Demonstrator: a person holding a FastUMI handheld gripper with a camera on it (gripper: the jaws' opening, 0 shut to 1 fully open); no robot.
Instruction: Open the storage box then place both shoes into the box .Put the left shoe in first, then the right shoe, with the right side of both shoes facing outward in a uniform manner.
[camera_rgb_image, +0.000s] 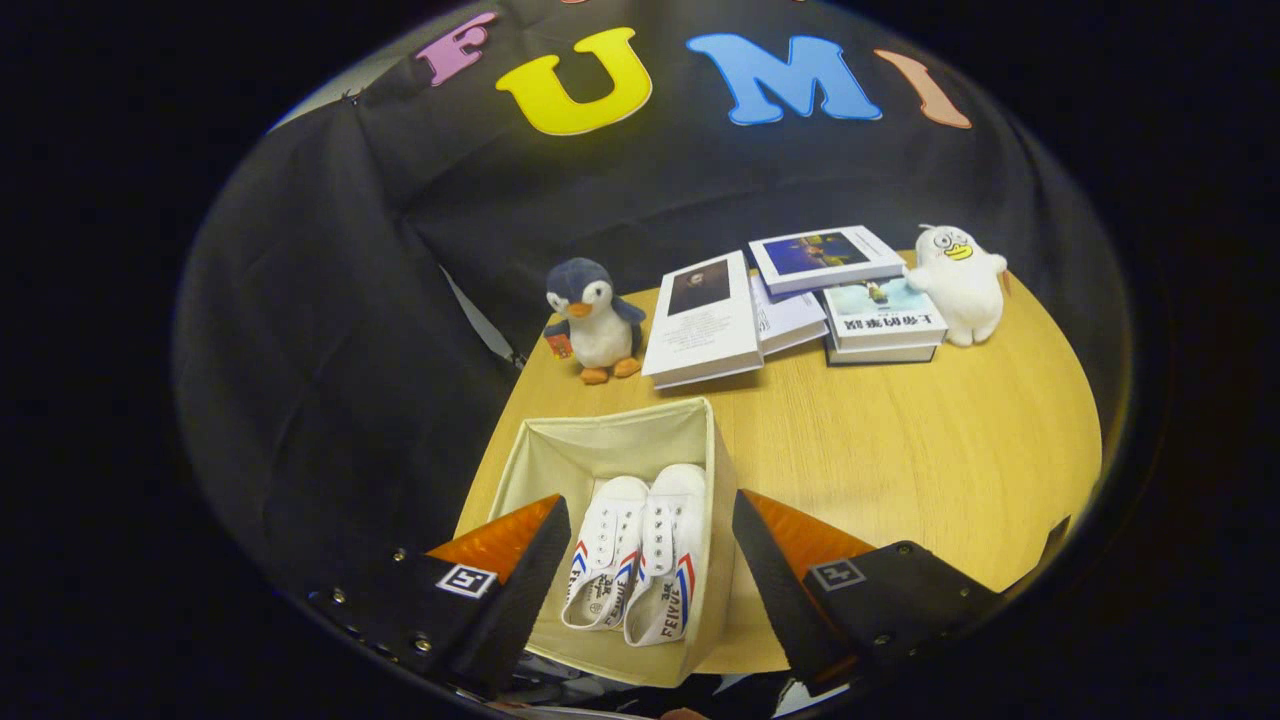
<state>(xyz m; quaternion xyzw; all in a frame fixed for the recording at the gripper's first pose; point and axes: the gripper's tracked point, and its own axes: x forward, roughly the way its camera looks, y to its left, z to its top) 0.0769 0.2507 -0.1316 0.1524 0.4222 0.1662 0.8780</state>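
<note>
With 2 shoes (635, 560) seen side by side in the open box (610, 440), the task is judged complete; the hand-held gripper (650, 590) is held wide open, empty, needing only withdrawal.

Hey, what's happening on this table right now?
The hand-held gripper hangs open above a beige fabric storage box on the wooden table, its fingers spread to either side and holding nothing. Both white shoes already lie side by side inside the box, between the fingers. Beyond the box sit a penguin plush, some books and a white duck plush.
</note>
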